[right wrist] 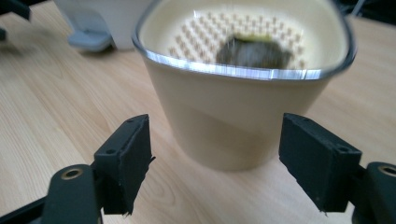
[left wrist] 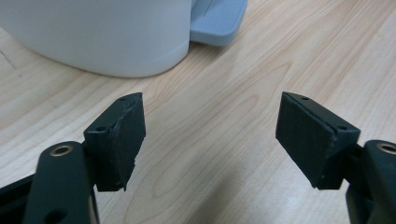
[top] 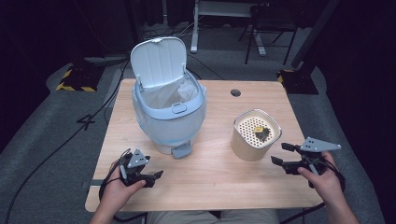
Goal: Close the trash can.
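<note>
Fingers of the right gripper spread apart, holding nothing, aimed at the beige container and stopped just short of its wall, not touching. Same fingers seen in the right gripper view flanking the lower part of that container's wall from the near side, with bare wood between pads and wall. Fingers of the left gripper also spread wide and empty, hovering over bare bench well to the left of the beige container, pointed toward the base of the white bin.

Beige container upright on the bench, with a shiny metal rim and a perforated insert just below the rim. Dark scrap with a bit of yellow lying on that insert, toward the side nearer the right gripper. Blurred in the right gripper view, so no telling what the scrap is.

White bin well left of the beige container and slightly farther back, lid tipped up and open, pale liner showing inside. Grey-blue pedal jutting from the bin's foot on the near side, left of the beige container and apart from it. Round hole in the bench behind the beige container.
</note>
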The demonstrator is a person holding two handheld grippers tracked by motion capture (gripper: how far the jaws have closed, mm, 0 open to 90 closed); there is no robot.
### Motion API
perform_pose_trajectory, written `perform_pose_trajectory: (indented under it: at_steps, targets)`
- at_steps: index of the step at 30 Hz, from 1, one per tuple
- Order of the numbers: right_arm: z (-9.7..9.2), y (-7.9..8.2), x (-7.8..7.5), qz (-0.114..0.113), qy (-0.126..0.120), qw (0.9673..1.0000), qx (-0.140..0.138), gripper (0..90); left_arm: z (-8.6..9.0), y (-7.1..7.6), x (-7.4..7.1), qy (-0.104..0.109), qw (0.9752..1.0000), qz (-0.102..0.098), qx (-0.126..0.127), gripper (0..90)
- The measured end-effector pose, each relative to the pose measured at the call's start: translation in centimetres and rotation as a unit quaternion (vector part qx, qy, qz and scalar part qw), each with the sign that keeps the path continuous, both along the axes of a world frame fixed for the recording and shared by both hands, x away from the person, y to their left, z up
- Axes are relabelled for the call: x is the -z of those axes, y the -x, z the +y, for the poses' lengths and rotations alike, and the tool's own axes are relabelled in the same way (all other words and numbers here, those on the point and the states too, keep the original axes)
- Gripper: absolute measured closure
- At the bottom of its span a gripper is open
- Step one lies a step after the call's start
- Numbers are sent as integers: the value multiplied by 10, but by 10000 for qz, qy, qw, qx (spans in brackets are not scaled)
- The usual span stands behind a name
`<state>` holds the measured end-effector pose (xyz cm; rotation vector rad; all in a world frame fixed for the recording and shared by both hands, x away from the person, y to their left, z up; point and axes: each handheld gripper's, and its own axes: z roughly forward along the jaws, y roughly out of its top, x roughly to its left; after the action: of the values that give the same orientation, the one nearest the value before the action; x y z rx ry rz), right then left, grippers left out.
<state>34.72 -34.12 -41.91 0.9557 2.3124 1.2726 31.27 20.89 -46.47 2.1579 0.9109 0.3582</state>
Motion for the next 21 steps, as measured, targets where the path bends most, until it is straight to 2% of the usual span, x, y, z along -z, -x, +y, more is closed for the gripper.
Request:
perform_pose_trajectory:
  at_steps: [4,5,6,9,12,13,17,21]
  targets:
    - [-2,-3,20,148,121,9998,83,258,3,3,-18,122,9998,-139,40,256]
    - [-2,-5,29,157,210,9996,134,253,5,4,-28,184,9996,-202,20,257]
    - [-2,-5,29,157,210,9996,134,253,5,4,-28,184,9996,-202,20,259]
    - [-3,-10,42,228,400,9988,188,249,9,4,-44,184,9993,-320,2,259]
    - [-4,-11,48,273,425,9985,229,248,13,6,-62,94,9992,-391,-4,257]
    - [-3,-12,51,301,412,9984,230,247,16,7,-72,131,9990,-429,10,258]
    - [-4,-13,63,399,476,9977,273,243,25,8,-94,296,9981,-527,-79,259]
    - [-4,-15,69,397,555,9970,358,234,37,7,-120,527,9956,-723,-283,259]
